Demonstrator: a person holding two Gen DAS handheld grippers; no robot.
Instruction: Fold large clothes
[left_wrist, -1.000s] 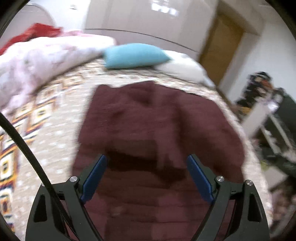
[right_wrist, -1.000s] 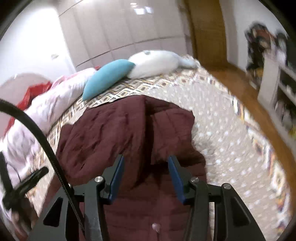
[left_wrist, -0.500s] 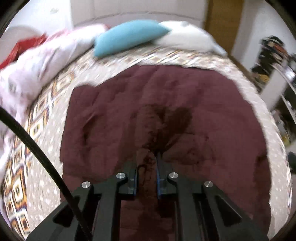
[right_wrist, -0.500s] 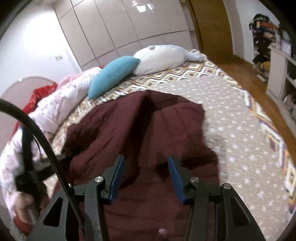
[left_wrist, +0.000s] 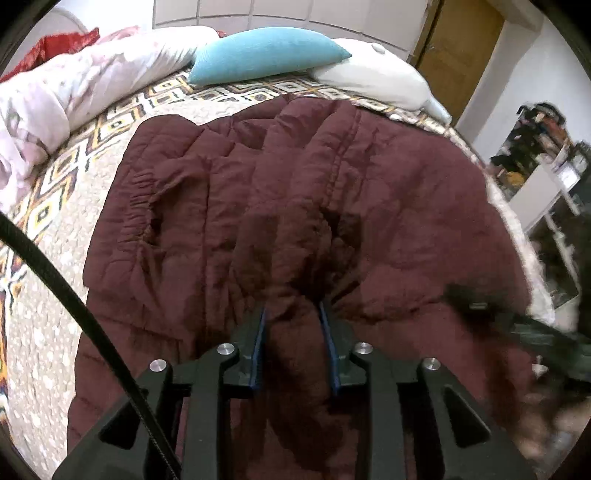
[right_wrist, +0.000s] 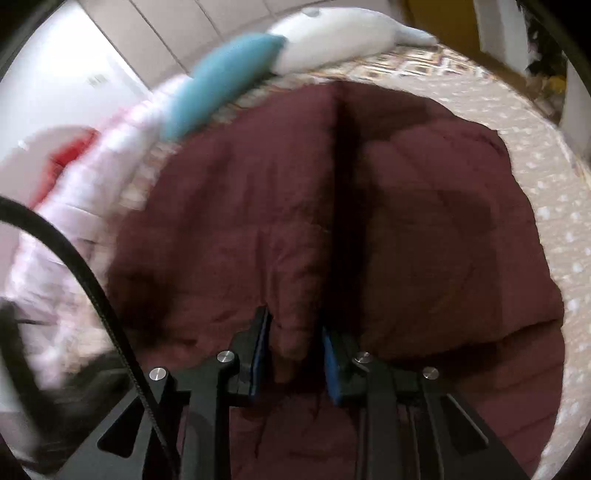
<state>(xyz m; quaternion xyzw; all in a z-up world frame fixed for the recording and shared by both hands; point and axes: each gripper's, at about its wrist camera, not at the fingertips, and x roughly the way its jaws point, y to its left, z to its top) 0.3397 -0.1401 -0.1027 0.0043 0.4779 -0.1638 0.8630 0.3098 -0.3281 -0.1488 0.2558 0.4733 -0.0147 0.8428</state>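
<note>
A large dark maroon quilted jacket lies spread on the patterned bedspread. My left gripper is shut on a bunched fold of the jacket near its front edge. The jacket also fills the right wrist view, where my right gripper is shut on another fold of it. A blurred dark shape of the right gripper shows at the right edge of the left wrist view.
A turquoise pillow and a white pillow lie at the head of the bed. A pink-white duvet is heaped at the left. A wooden door and cluttered shelves stand to the right.
The right gripper, open half a second ago, has closed on a jacket fold. The left gripper closed on the jacket earlier and still holds it, jaws slightly wider around thicker cloth.
</note>
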